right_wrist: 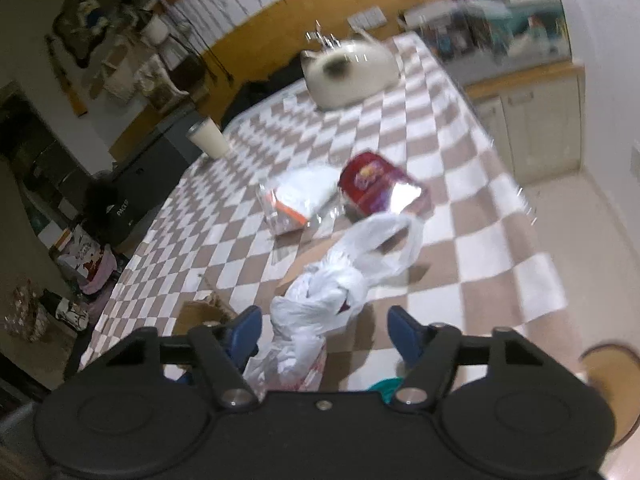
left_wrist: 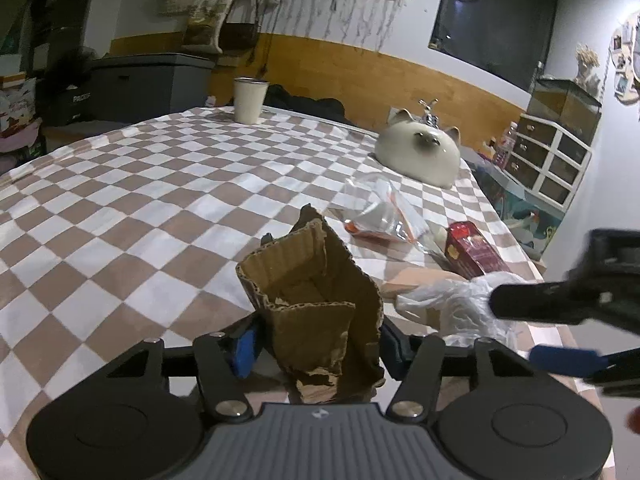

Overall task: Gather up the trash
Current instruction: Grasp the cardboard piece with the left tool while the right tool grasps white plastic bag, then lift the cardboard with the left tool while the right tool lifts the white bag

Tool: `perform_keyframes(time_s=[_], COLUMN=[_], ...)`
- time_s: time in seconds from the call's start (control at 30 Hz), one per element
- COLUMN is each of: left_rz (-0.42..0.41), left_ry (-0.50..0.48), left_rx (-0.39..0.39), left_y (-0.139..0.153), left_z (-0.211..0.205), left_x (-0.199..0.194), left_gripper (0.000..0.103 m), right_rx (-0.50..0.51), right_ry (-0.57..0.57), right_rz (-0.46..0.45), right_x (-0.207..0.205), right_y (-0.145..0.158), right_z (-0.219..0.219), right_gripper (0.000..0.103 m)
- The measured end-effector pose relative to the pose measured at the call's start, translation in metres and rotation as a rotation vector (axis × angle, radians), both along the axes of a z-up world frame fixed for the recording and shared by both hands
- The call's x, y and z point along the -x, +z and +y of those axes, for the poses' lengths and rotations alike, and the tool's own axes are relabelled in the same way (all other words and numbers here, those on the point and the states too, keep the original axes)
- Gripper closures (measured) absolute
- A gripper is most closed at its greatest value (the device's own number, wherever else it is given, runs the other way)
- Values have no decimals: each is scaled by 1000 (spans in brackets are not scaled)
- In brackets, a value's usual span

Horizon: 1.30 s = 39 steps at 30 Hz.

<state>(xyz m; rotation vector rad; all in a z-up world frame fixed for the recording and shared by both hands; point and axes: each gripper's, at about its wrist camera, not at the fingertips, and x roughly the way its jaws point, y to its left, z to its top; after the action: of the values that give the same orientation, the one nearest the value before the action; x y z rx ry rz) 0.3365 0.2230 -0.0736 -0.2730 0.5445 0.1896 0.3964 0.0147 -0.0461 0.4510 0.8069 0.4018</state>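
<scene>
My left gripper (left_wrist: 316,350) is shut on a torn piece of brown corrugated cardboard (left_wrist: 316,300), held above the checkered table. My right gripper (right_wrist: 326,330) stands open around a crumpled white plastic bag (right_wrist: 344,280); the bag lies between the blue fingers (right_wrist: 404,334) and I cannot tell whether they touch it. The bag also shows in the left wrist view (left_wrist: 452,304), with the right gripper's dark body (left_wrist: 568,300) beside it. A red snack box (right_wrist: 376,188) and a clear zip bag (right_wrist: 296,200) lie further on; both show in the left wrist view, box (left_wrist: 472,254) and bag (left_wrist: 380,212).
A checkered cloth (left_wrist: 140,208) covers the table. A white cat-shaped object (left_wrist: 420,152) sits at the far right edge. A cream cup (left_wrist: 250,100) stands at the far edge. A grey bin (left_wrist: 152,84) and a drawer cabinet (left_wrist: 548,160) stand beyond the table. A strip of cardboard (right_wrist: 204,312) lies left of the right gripper.
</scene>
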Motion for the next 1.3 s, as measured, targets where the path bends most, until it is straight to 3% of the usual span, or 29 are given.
perform_keyframes(time_s=[0.2, 0.33, 0.4, 0.77, 0.97, 1.3], left_rz=[-13, -22, -17, -10, -37, -62], left_ry=[51, 75, 75, 99, 76, 49], left_rx=[47, 53, 48, -12, -72, -150], left_y=[1, 2, 2, 9, 30, 61], left_z=[15, 19, 20, 21, 14, -7], left_x=[9, 12, 12, 25, 52, 102], left_gripper=[45, 45, 45, 46, 46, 46], right_rx=[-38, -13, 14, 150, 220, 317], right_ry=[20, 20, 26, 120, 182, 191], right_rz=[74, 81, 65, -107, -205, -320], right_x=[-9, -10, -8, 21, 44, 90], right_y=[-17, -24, -22, 2, 16, 32], right_z=[19, 27, 28, 19, 15, 4], right_gripper=[44, 65, 68, 70, 70, 70])
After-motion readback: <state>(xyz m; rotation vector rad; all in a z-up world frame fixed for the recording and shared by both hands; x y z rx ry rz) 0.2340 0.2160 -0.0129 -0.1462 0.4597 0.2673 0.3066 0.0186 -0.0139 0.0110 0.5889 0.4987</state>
